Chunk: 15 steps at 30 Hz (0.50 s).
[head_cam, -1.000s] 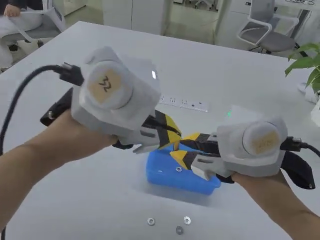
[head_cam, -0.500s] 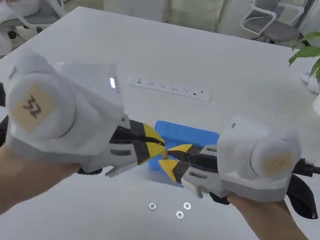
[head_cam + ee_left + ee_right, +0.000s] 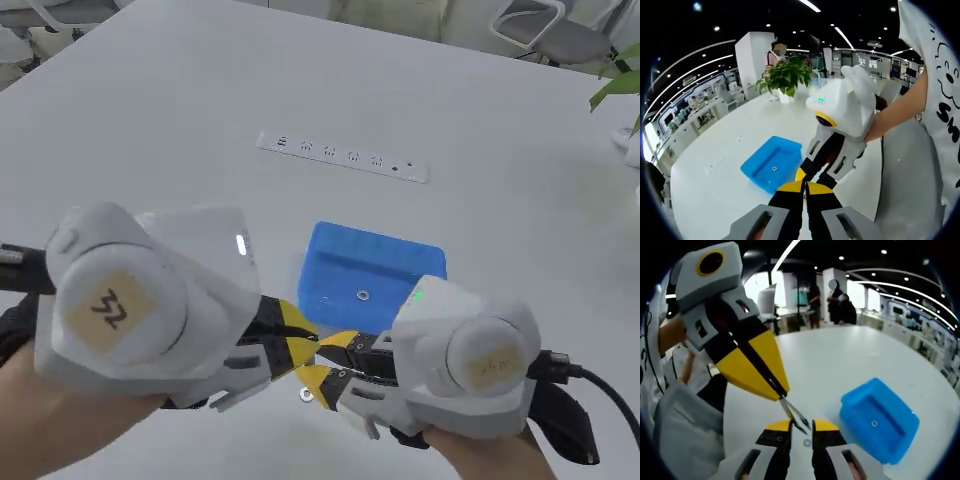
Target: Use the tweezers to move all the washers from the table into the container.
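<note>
My left gripper [image 3: 303, 338] is shut on thin metal tweezers [image 3: 794, 416], whose tips point down at the table just in front of my right gripper [image 3: 801, 428]. In the right gripper view a washer [image 3: 807, 442] lies on the white table between the right gripper's parted jaws, which hold nothing. In the head view one washer [image 3: 306, 395] peeks out under the two grippers. The blue container [image 3: 375, 268] sits just beyond them with a washer [image 3: 362, 295] inside. The left gripper view shows the same container [image 3: 771, 162] and the right gripper [image 3: 840, 120] facing my left one.
A white power strip [image 3: 340, 157] lies on the table [image 3: 150, 150] behind the container. A potted plant [image 3: 785, 77] stands at the table's far side. Office chairs [image 3: 560, 35] are beyond the table, and people stand in the distance [image 3: 835, 302].
Both grippers have come back from above the container to the near side of the table, low over the loose washers, and now cover most of them. The head camera has tilted down.
</note>
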Tool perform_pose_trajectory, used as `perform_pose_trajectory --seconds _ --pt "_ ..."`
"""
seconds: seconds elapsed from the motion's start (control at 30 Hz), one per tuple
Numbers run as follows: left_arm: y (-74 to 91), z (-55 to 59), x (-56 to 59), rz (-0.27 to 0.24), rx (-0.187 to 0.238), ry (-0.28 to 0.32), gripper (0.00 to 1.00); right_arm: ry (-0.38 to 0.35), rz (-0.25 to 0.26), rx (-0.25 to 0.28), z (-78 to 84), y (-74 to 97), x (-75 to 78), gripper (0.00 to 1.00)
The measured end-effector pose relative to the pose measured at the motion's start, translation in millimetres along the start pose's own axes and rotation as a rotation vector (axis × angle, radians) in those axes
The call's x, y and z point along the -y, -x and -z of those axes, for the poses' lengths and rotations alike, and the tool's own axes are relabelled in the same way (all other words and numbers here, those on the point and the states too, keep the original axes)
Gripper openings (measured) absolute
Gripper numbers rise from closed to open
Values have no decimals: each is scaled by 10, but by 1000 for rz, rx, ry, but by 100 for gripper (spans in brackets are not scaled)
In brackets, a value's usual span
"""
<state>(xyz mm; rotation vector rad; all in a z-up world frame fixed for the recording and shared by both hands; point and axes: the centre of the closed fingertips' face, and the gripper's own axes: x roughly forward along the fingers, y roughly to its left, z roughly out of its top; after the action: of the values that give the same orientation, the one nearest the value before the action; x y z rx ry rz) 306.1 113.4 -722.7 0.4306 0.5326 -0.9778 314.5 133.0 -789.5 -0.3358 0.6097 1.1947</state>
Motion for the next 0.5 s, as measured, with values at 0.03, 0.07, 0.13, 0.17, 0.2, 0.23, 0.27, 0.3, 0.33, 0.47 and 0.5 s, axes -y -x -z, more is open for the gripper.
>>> perform_pose_trajectory --seconds 0.03,0.07,0.13,0.17,0.2,0.23,0.27,0.3,0.33,0.47,0.5 --pt "-14 8 -4 1 -1 1 0 -4 -1 2 14 -13 7 12" --pt "-37 27 -4 8 -2 4 0 -10 -4 -3 40 -30 15 12" --pt "-81 74 1 14 -14 1 0 -19 -1 -15 92 -53 36 12" --pt "-96 86 2 19 -15 3 0 -22 -4 -17 111 -63 39 12" --pt "-109 99 8 26 -15 8 0 -28 -8 -20 129 -70 38 12" --pt "-129 119 13 32 -18 11 0 -33 -12 -25 155 -82 33 12" --pt "-139 133 14 37 -22 13 0 -37 -16 -28 174 -90 29 12" --pt "-150 147 16 40 -26 14 0 -47 -21 -31 193 -102 26 12" --pt "-154 155 20 43 -28 15 0 -50 -21 -31 198 -106 26 12" --pt "-171 177 27 42 -28 18 0 -56 -18 -35 217 -118 37 13" --pt "-180 190 28 41 -32 15 0 -56 -18 -38 226 -123 39 13"
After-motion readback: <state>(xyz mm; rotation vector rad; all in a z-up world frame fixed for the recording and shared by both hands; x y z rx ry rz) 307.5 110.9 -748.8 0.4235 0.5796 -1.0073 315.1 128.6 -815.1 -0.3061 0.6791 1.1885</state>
